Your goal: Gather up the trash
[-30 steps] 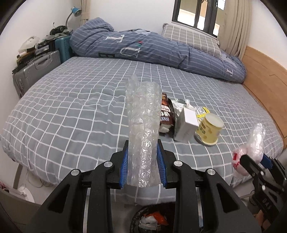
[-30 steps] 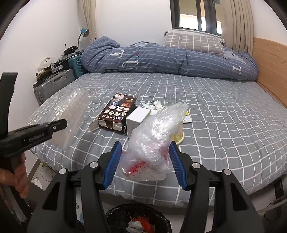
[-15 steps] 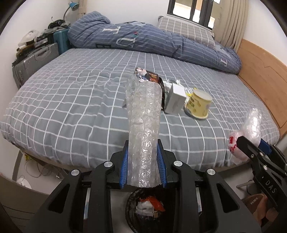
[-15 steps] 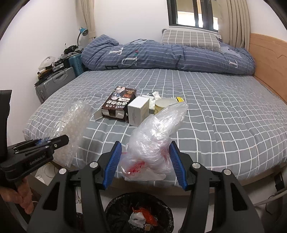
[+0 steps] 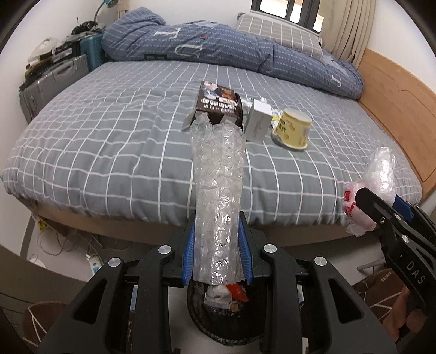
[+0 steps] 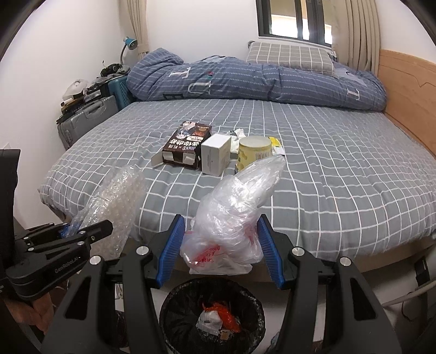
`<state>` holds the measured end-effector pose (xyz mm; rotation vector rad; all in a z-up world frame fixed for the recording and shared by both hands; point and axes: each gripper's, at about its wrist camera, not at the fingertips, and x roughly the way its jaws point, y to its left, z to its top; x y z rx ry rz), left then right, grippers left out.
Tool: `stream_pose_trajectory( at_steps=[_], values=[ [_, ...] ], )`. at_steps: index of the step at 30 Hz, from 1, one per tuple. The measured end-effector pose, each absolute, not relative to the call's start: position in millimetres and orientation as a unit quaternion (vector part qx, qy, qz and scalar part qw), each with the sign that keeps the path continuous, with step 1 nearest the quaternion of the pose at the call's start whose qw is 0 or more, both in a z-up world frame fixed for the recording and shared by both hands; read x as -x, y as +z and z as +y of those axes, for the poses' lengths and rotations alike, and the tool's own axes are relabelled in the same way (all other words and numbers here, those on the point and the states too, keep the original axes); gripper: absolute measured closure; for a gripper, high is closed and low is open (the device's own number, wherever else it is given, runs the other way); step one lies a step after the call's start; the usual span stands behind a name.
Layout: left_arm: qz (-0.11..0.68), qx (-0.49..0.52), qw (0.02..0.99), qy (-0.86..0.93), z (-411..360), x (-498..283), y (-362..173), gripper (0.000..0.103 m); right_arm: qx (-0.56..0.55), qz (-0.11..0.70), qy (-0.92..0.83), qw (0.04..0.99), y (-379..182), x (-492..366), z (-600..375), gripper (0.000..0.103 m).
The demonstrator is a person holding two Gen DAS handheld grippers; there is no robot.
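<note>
My left claw (image 5: 216, 253) is clamped on a tall roll of clear bubble wrap (image 5: 218, 190), blue pads pressed against both its sides, roll sticking up and forward. My right claw (image 6: 219, 247) is gripping a crumpled clear plastic bag with red print (image 6: 231, 217), pads against either side of it. Both claws sit off the foot of the bed, side by side; each shows up in the other's view, left (image 6: 65, 237) and right (image 5: 381, 207).

Directly below both: round black-lined trash bin on the floor (image 6: 212, 316), with white and orange scraps inside. In the left view it sits right under the bubble wrap's lower end (image 5: 220, 313).

Surface: a bed with a grey sheet in a white grid (image 6: 327, 168), mattress edge just ahead of the claws. Left on it, mid-bed in a tight cluster: dark brown printed carton lying flat with open flaps (image 6: 188, 144), small white cardboard box (image 6: 216, 153) just beside it, pale yellow paper cup on its side (image 6: 254, 153) beside that, crumpled white paper and a yellow wrapper bit behind them.

Room: blue-grey rolled duvet with letter prints (image 6: 259, 81) across the head of the bed, grey checked pillow (image 6: 288, 57) behind it, under a dark-framed window (image 6: 294, 19) with beige curtains. Wooden side board (image 6: 403, 89) on the right. Left wall: grey hard suitcase (image 6: 87, 119), teal suitcase, clutter on top, blue desk lamp (image 6: 128, 45). White walls. Cables and a power strip on the floor under the left bed edge (image 5: 92, 261).
</note>
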<state>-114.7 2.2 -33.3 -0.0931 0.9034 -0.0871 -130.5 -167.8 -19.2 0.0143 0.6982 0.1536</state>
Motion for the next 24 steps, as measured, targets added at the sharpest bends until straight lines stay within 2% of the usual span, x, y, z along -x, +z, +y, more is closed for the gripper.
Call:
stream_pose_trajectory(
  at_steps=[9, 24],
  values=[
    [0.459, 0.042, 0.886, -0.046, 2, 134, -46, 0.076, -0.001, 0.37, 0.067, 0.926, -37, 149, -166, 0.05],
    [0.511, 0.045, 0.858, -0.045, 7, 140, -105, 0.076, -0.015, 0.438, 0.058, 0.897, -99, 145, -179, 0.05]
  ],
)
